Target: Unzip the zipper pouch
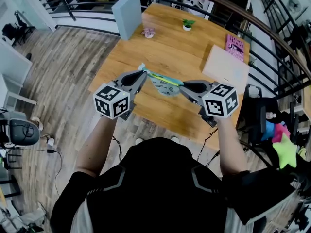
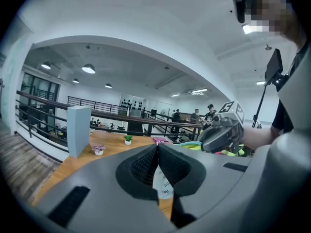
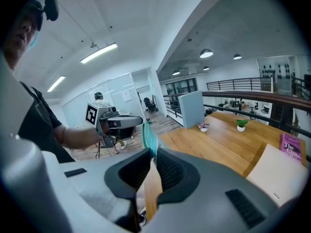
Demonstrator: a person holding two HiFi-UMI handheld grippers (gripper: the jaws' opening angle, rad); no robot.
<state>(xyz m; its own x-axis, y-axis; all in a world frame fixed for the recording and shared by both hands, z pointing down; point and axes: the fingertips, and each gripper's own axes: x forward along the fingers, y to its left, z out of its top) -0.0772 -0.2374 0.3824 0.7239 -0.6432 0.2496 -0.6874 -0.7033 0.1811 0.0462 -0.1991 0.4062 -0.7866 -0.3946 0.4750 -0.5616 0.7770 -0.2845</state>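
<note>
You hold the zipper pouch in the air between your 2 grippers, just above the near edge of the wooden table, touching nothing else. Your left gripper has its jaws pressed fully together on the pouch's left end; in the left gripper view a pale strip of the pouch hangs out below the closed pads. Your right gripper is pinched on the right end, its jaws a sliver apart around the teal edge, which sticks up past the fingertips in the right gripper view. The pouch sags a little in the middle, its teal top line running from 1 gripper to the other. Whether either gripper has the zipper pull itself cannot be made out. Farther back on the table stand an upright grey-blue panel, a small pink flower and a little potted plant; to your right lie a pale board and a pink book.
</note>
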